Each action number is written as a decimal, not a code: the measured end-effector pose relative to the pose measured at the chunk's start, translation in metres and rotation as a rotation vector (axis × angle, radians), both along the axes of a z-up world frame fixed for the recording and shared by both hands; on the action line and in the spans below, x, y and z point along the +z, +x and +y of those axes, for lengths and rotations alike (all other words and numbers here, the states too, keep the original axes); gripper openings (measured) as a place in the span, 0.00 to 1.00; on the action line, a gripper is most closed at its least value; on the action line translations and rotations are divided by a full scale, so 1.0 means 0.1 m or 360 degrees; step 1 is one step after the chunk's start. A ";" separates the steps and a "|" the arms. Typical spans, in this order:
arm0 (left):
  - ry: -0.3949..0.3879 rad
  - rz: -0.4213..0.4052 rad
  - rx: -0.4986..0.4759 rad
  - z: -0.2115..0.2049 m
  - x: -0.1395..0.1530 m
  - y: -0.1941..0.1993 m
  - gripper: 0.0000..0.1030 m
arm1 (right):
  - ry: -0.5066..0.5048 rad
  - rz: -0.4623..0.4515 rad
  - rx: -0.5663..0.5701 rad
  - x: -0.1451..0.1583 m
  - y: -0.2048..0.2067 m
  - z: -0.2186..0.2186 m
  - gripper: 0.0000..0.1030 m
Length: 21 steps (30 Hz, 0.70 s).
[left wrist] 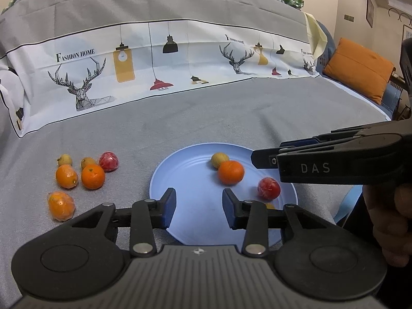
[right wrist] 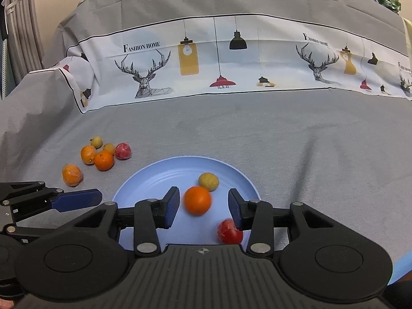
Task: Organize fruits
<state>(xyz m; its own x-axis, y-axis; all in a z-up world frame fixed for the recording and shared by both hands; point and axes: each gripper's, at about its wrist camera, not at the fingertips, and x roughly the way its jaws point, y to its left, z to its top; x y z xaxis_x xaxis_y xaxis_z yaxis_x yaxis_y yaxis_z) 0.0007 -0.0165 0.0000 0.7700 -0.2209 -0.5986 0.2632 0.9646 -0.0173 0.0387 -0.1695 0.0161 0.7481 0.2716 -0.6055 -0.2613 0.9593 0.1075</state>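
Observation:
A light blue plate [left wrist: 190, 180] lies on the grey cloth and holds an orange [left wrist: 230, 172], a small yellow fruit [left wrist: 219, 159] and a red fruit [left wrist: 268, 187]. My left gripper [left wrist: 199, 209] is open and empty over the plate's near part. My right gripper [right wrist: 203, 207] is open and empty above the plate [right wrist: 144, 188], with the orange [right wrist: 197, 200] between its fingers, the red fruit [right wrist: 228, 231] below its right finger and the yellow fruit [right wrist: 208, 181] beyond. Several loose fruits lie left of the plate: oranges [left wrist: 92, 176], a red one [left wrist: 109, 161], yellow ones [left wrist: 65, 160].
The grey cloth [left wrist: 231, 118] covers a sofa seat, with a white deer-print band [left wrist: 154, 59] along the backrest. An orange cushion [left wrist: 358, 69] sits far right. The right gripper's body [left wrist: 334, 162] reaches in over the plate's right side. The left gripper [right wrist: 74, 200] shows at left.

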 end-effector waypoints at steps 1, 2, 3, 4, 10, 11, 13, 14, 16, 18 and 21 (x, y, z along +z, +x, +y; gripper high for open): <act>0.0002 0.0001 0.0001 0.00 0.00 0.00 0.38 | -0.0005 -0.0002 0.0000 0.00 0.00 0.00 0.42; 0.0002 0.0003 0.0001 0.00 0.00 0.00 0.37 | -0.0009 -0.0005 0.0000 0.00 0.00 0.00 0.42; 0.0000 0.0003 0.0002 0.01 0.01 0.00 0.37 | -0.0014 -0.0009 -0.0001 0.00 -0.01 0.00 0.42; -0.0002 0.0003 0.0003 0.01 0.01 0.00 0.37 | -0.0016 -0.0013 -0.0003 0.00 -0.01 0.00 0.42; -0.0013 0.0003 0.0008 0.02 0.02 0.01 0.37 | 0.0007 -0.0029 -0.0030 0.00 -0.02 -0.02 0.41; -0.0016 0.0001 0.0008 0.03 0.02 0.01 0.36 | 0.0013 -0.0031 -0.0036 0.01 -0.02 -0.03 0.38; -0.0019 -0.0003 0.0012 0.03 0.02 0.01 0.35 | 0.0029 -0.0044 -0.0045 0.02 -0.02 -0.04 0.31; -0.0024 -0.0006 0.0016 0.04 0.03 0.01 0.35 | 0.0039 -0.0053 -0.0046 0.02 -0.03 -0.05 0.26; -0.0043 -0.0010 0.0028 0.06 0.04 0.01 0.30 | 0.0064 -0.0075 -0.0038 0.05 -0.04 -0.06 0.16; -0.0073 -0.0007 0.0056 0.10 0.05 0.03 0.27 | 0.0086 -0.0099 -0.0021 0.07 -0.06 -0.06 0.10; -0.0134 -0.0008 0.0130 0.21 0.07 0.08 0.18 | 0.0105 -0.0129 0.0001 0.10 -0.08 -0.05 0.09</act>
